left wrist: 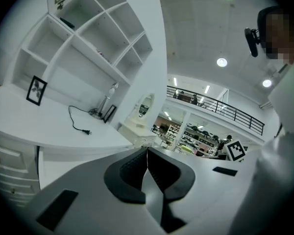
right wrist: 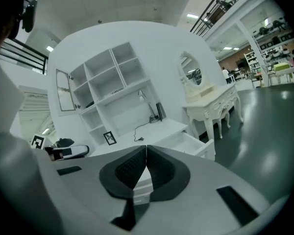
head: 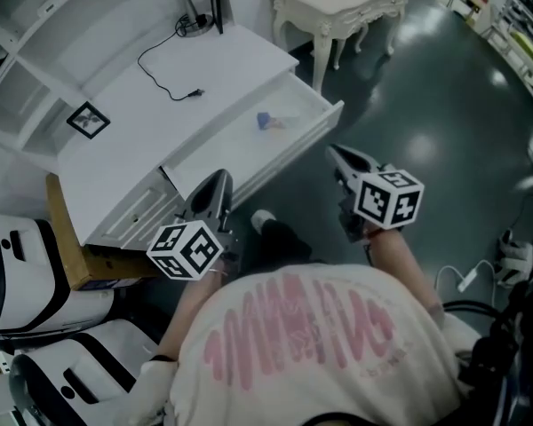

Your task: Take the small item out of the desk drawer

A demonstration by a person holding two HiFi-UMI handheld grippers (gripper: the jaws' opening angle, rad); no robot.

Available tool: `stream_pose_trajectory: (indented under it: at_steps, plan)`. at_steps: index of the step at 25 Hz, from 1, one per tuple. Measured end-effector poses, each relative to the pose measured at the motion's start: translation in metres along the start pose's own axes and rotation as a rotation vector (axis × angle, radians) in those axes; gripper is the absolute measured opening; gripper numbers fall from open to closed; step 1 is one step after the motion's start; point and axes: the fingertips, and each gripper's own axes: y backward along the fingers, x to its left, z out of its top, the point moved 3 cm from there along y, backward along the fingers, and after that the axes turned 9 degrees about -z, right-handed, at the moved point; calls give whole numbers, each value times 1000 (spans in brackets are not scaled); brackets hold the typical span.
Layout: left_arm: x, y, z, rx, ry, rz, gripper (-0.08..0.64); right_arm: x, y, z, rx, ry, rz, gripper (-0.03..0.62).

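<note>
while both left gripper (head: 218,177) and right gripper (head: 334,152) sit pressed together, empty, we'd spread the right before reaching to ten o'clock, where the small item (head: 265,121) lies in the open drawer (head: 289,152).

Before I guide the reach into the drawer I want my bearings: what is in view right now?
desk: one, white, centre
drawer: one, white, pulled open at the desk's right
small item: one, blue, lying inside the open drawer
cable: one, black, with plug, loose on the desk top
picture frame: one, black, desk top's left
lamp: one, dark base, back of the desk
shelf unit: one, white, behind the desk
dressing table: one, cream, on the dark floor beyond
shirt: one, pale with pink print, on the person
left hand-held gripper: one, white, shut and empty, by the lower drawers
right hand-held gripper: one, white, shut and empty, near the open drawer's front
</note>
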Motion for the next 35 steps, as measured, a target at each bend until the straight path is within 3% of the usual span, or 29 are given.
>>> stream_pose_trajectory:
  at_steps: [7,21,29,35]
  plan:
    - [36,-47,4,50,23,-16,31,-9,-50,13,-15,-32,49,18]
    - [135,-83,-12,110,170,104,31,-36,-184,-15,224,-47,31,18]
    - [169,-75,-36,141,252,167,31,-58,-230,-33,372,162,-25,18]
    - [187,-63,-43,147,276,218,31,-62,-253,-37,442,334,13,18]
